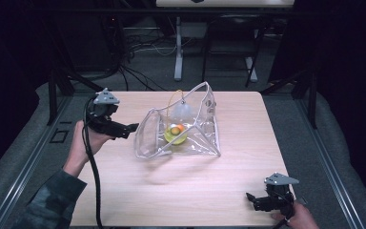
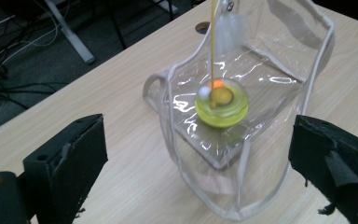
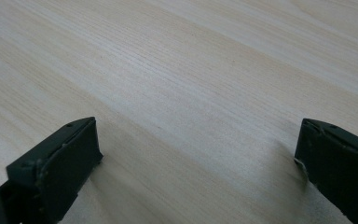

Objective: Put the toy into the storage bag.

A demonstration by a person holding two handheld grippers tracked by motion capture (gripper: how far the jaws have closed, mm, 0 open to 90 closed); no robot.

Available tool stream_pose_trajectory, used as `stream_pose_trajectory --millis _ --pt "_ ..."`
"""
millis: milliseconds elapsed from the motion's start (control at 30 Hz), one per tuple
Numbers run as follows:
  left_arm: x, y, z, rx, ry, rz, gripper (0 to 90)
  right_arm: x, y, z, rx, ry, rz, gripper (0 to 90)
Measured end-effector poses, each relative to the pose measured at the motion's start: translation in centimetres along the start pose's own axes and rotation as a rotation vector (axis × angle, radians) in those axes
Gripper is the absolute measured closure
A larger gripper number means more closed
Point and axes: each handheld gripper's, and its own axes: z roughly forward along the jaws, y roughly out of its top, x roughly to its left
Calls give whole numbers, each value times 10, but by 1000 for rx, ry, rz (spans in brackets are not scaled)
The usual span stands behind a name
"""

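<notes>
A: What is seen on the table?

B: A clear plastic bag with white piping is set near the middle of the wooden top, somewhat toward the far edge. It is propped open and partly collapsed, its mouth turned toward the left edge. Inside it a round yellow-green container is seen lying on the bag's lower panel, with small orange and white pieces on top; what those are cannot be made out, since the close view is blurred. A thin yellow cord is seen rising from the container, and a white tuft hangs near the bag's upper rim.

A: And the grippers?

B: The left gripper is held by a hand near the left edge, pointed at the bag's mouth and just short of it. In the left gripper view its jaws are spread wide, with nothing between them but the bag farther off.

A: The right one?

B: The right gripper is held low at the near right corner, well apart from the bag. Its jaws are likewise spread wide over bare wood, and nothing is gripped.
</notes>
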Motion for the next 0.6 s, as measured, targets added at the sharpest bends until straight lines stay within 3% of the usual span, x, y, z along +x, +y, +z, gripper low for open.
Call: stream_pose_trajectory --millis 467,600 --pt "14 -58 -11 44 45 -81 0 0 0 0 0 -1 -2 0" --pt "15 -77 -10 30 56 -93 6 0 0 0 2 -1 -1 0"
